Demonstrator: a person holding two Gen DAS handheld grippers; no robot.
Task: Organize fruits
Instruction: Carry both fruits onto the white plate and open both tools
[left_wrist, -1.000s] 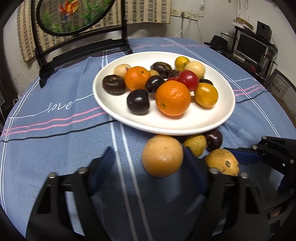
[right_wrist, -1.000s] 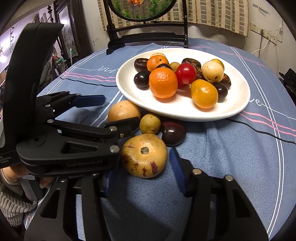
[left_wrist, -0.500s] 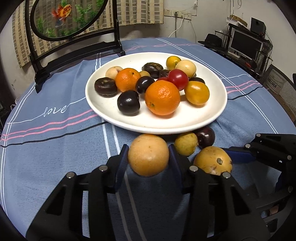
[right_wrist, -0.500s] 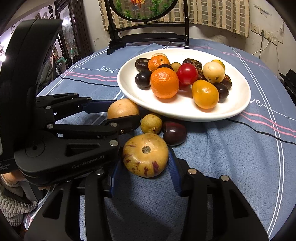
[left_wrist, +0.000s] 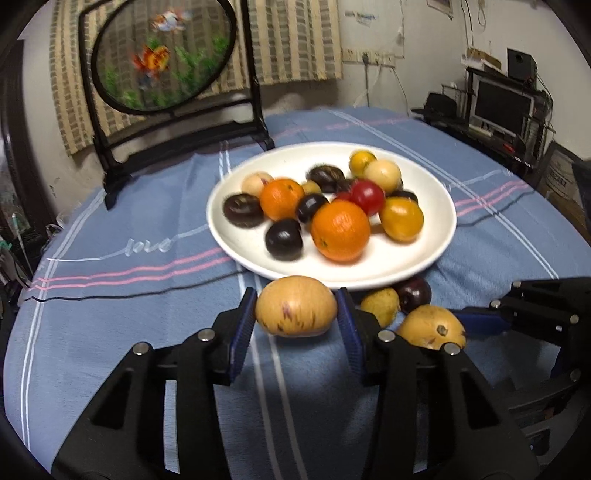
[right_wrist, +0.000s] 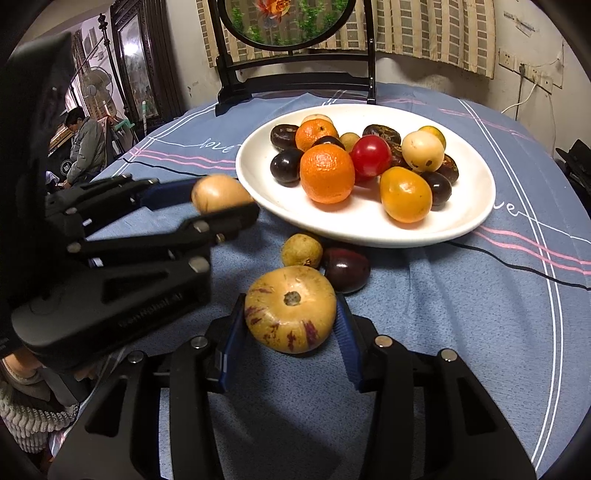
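Observation:
My left gripper is shut on a tan melon-like fruit with purple flecks, held just above the blue cloth at the near rim of the white plate. From the right wrist view the same gripper and its fruit hang left of the plate. My right gripper is shut on a second yellow, purple-streaked fruit that rests on the cloth. A small yellow-green fruit and a dark plum lie between it and the plate.
The plate holds several oranges, dark plums, a red fruit and yellow fruits. A black-framed round screen stands at the table's far side. A person is in the background left. A desk with a monitor stands far right.
The left gripper's jaws closed on the tan fruit and lifted it off the cloth toward the plate's rim. The right gripper's jaws closed on the streaked fruit, which has stayed in place.

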